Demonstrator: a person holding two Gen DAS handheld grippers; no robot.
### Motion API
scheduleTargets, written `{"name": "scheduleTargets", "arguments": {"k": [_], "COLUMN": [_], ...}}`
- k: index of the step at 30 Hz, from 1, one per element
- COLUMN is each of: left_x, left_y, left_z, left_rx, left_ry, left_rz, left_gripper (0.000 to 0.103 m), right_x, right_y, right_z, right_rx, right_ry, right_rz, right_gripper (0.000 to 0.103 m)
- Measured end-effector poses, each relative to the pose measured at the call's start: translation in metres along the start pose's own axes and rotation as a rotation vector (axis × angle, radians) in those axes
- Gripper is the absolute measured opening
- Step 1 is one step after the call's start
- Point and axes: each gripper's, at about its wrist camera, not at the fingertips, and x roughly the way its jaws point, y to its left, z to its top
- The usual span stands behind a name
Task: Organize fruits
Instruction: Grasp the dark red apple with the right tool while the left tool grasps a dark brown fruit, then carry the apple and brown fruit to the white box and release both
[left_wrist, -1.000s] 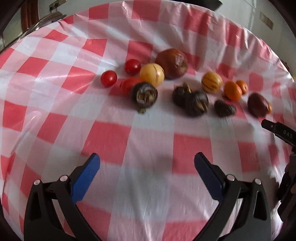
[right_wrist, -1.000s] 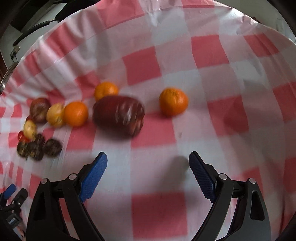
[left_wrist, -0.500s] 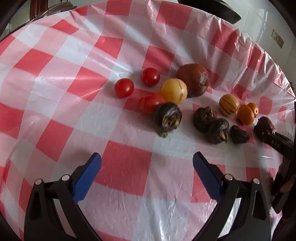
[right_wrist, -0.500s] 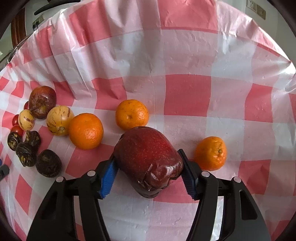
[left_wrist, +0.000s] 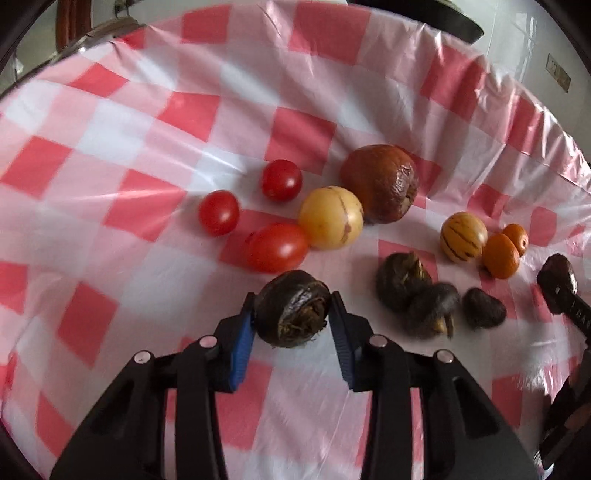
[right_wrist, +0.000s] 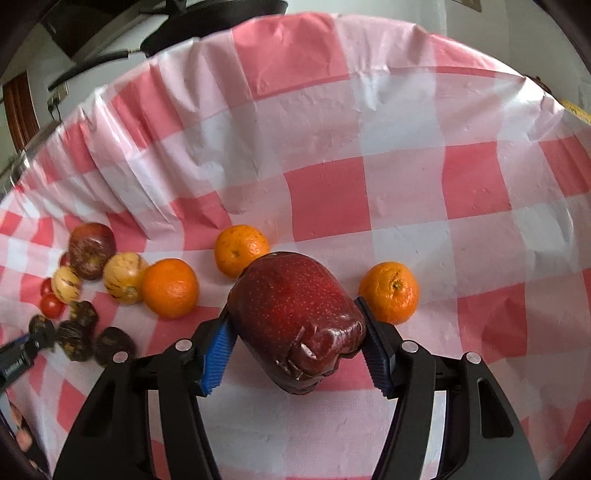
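Our left gripper (left_wrist: 293, 317), jaws just closing, pinches a dark fruit (left_wrist: 292, 308); our right gripper (right_wrist: 295, 334) clamps the red apple (right_wrist: 295, 325). Beside the apple, white lettering on the other tool (left_wrist: 580, 317) is cut off, unreadable.

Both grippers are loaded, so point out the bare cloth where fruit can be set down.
Bare cloth lies beyond and right of the lone orange, up to the table edge. In the left wrist view, cloth left of the cherry tomatoes is free too. Crowded: the middle band from tomatoes through dark water chestnuts to the oranges.
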Motion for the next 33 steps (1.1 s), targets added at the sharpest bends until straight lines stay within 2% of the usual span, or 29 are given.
{"name": "scheduleTargets", "arguments": {"k": [4,11,21,33], "left_x": [-0.034,-0.096,-0.156,-0.226], "left_y": [0.010,0.037,0.089,0.190], "left_z": [-0.021,-0.059,-0.120,-0.213], "left_rx": [0.017,0.012,-0.029,-0.128], "left_ry": [-0.043,-0.100,-0.135,-0.148], "left_rz": [0.030,0.064,0.109,0.204], "left_gripper": [0.039,0.039,0.039,0.039], "right_x": [-0.018,-0.058,-0.111,-0.177], "right_y": [-0.003,0.036,0.125,0.246], "right_z": [-0.013,-0.054,-0.116,-0.199], "right_rx": [0.040,-0.020,-0.159,-0.413], "right_ry": [0.010,0.034,0.061,0.099], "right_rz": [0.065,0.147,0.269,0.441], "right_gripper": [0.061,0.061,0.061,0.061]}}
